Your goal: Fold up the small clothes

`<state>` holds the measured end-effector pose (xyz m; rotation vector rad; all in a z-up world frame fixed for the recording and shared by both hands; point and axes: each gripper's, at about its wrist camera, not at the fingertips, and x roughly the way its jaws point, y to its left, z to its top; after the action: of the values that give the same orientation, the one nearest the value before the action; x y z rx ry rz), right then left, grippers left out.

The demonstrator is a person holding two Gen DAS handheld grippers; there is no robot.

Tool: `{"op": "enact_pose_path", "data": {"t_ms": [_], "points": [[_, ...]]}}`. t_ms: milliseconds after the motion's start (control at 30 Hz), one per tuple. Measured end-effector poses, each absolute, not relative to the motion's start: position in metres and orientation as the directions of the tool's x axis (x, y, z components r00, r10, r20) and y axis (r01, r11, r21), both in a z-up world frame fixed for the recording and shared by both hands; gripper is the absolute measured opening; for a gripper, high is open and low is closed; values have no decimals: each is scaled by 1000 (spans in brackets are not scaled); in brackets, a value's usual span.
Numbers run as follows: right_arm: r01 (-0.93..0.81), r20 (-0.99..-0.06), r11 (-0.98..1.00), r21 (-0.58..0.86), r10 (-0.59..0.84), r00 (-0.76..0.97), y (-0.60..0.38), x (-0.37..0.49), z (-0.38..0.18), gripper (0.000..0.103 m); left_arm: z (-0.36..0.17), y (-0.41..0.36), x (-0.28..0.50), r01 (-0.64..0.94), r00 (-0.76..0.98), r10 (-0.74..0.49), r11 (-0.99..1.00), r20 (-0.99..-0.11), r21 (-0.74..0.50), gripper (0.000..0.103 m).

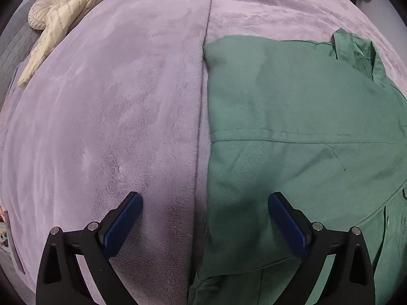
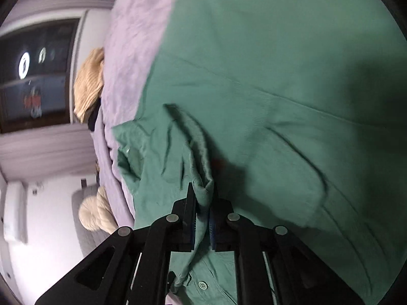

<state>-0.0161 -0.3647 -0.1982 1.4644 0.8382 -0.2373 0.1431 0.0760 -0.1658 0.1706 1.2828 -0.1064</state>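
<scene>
above the lilac blanket (image 1: 101, 117), left gripper (image 1: 204, 203) spread wide; right gripper (image 2: 202, 198) pinched onto green shirt (image 2: 279, 76) fold

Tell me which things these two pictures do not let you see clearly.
- Green shirt: its right side and hem are cut off by the left wrist view's edge.
- The shirt part pinched by the right gripper: motion blur hides which part it is.
- Cream quilted jacket: far and small, its shape unclear.
- Left gripper: open; its height above the lilac blanket is unclear.

our left gripper (image 1: 205, 200) black linkage arms, silver pivot screws, ribbed blue pads (image 1: 124, 222), our right gripper (image 2: 202, 190) the same build
</scene>
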Motion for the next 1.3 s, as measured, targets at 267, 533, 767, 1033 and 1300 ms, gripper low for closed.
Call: {"op": "enact_pose_path", "data": {"t_ms": [267, 533, 767, 1033, 1300], "points": [[467, -568, 328, 821, 549, 613, -267, 4, -165, 64, -153, 86, 228, 187, 262, -99, 981, -960, -50, 101], [416, -443, 258, 872, 778, 445, -84, 64, -215, 58, -173, 64, 254, 303, 219, -148, 950, -964, -77, 18], [428, -446, 249, 869, 768, 459, -44, 74, -221, 2, -169, 100, 273, 338, 205, -201, 933, -958, -124, 8], [423, -560, 411, 807, 761, 328, -49, 75, -206, 25, -151, 105, 259, 306, 273, -176, 948, -946, -88, 9], [576, -781, 528, 624, 394, 484, -227, 17, -145, 59, -125, 81, 207, 274, 295, -208, 954, -932, -126, 9]]}}
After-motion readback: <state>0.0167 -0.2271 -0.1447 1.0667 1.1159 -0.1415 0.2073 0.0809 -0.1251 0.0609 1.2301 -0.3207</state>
